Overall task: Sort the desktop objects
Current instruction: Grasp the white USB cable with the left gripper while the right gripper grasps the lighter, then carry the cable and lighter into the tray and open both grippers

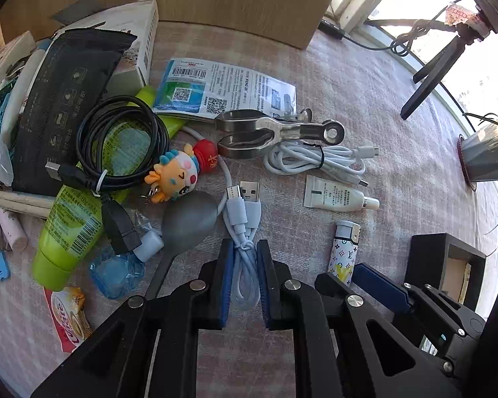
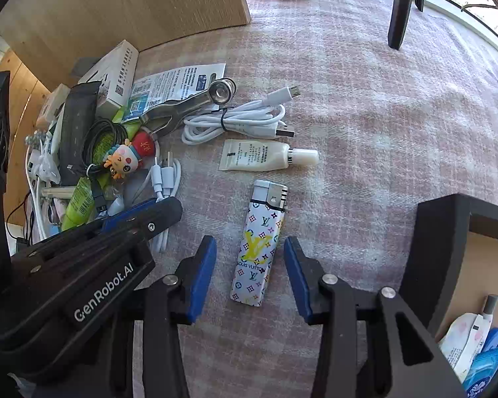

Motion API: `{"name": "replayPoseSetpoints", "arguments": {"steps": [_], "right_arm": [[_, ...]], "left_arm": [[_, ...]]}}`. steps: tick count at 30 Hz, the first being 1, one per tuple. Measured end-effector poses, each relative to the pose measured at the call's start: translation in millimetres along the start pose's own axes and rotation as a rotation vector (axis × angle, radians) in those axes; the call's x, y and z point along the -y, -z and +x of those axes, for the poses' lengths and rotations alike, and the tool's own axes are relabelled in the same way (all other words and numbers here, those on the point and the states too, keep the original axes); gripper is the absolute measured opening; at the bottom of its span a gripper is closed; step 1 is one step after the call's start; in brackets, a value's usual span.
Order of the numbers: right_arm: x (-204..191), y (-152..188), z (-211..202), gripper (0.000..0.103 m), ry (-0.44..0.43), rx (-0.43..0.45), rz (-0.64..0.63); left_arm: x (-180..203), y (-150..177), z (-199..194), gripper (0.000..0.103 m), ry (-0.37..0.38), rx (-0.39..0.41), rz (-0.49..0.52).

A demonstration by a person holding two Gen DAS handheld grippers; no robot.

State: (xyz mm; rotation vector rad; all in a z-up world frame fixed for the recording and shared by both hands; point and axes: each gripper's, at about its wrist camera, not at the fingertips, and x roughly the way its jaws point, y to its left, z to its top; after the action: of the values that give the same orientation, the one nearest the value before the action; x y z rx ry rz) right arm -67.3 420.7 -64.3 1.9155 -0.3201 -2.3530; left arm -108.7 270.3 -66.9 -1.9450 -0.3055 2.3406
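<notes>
Left gripper [image 1: 244, 252]: jaws pinched on the pale blue cable [image 1: 244, 232], pads touching the bundle both sides, its USB plugs fanned out just ahead. It sits low over the cloth, pointing at the clutter pile.

Right gripper [image 2: 249, 255]: jaws spread wide, straddling the patterned lighter [image 2: 260, 245], gap visible each side, not touching (lighter lies flat on the pink cloth [image 2: 365, 99], metal head pointing away).

Right of it, the dark box [image 2: 445, 232], open side toward the camera; inside are a white pouch [image 2: 464, 338] and a blue packet [image 2: 484, 364], other contents too cropped to tell.

Beyond the lighter: small cream tube [image 2: 265, 159], then the tied white cable [image 2: 235, 121].

Further left: metal tongs [image 1: 275, 131], arms slightly parted, tips by the red-hatted doll [image 1: 182, 172]; can't tell if they touch. Black coiled cable [image 1: 123, 142] lies on the green tube [image 1: 73, 229].
</notes>
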Motion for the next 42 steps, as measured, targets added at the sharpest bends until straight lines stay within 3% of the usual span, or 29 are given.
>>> {"name": "replayPoseSetpoints", "arguments": {"steps": [2,11,15,19,27,32,36,40,42], "right_arm": [[0.0,1.2,0.4,0.024,0.022,0.002,-0.019],[15.0,24.4,-7.1,0.022,0.003,0.016,-0.024],[23.6,38.9,-10.4,0.021,-0.053,0.008,0.006],[33.4,52.5,-22.2,0.011,-0.096,0.016,0.03],[29.8,59.1,-22.0,0.012,-0.056,-0.005,-0.005],[12.7,51.8,-14.4,0.027,0.03,-0.018,-0.066],[5.5,52.5,-14.4,0.026,0.054,-0.006,-0.087],[-5.4,53.9,-13.8,0.023,0.1,0.007,-0.162],[-2.5,55.3,-16.5,0.023,0.088,0.003,-0.149]], "left_arm": [[-5.3,7.4,-1.4,0.013,0.0,0.004,0.005],[-19.2,77.3,-10.1,0.013,0.001,0.008,0.029],[-21.8,101.3,-13.1,0.013,0.024,-0.002,0.022],[-14.7,124.4,-22.1,0.013,0.041,0.004,0.025],[-15.1,155.4,-26.6,0.013,0.032,0.012,0.039],[-23.9,165.0,-27.0,0.012,0.026,0.01,0.021],[-40.0,174.7,-30.1,0.012,0.033,0.011,0.007],[-63.7,129.0,-36.4,0.012,0.04,0.009,0.002],[-69.1,128.8,-38.1,0.012,0.042,0.011,0.001]]}}
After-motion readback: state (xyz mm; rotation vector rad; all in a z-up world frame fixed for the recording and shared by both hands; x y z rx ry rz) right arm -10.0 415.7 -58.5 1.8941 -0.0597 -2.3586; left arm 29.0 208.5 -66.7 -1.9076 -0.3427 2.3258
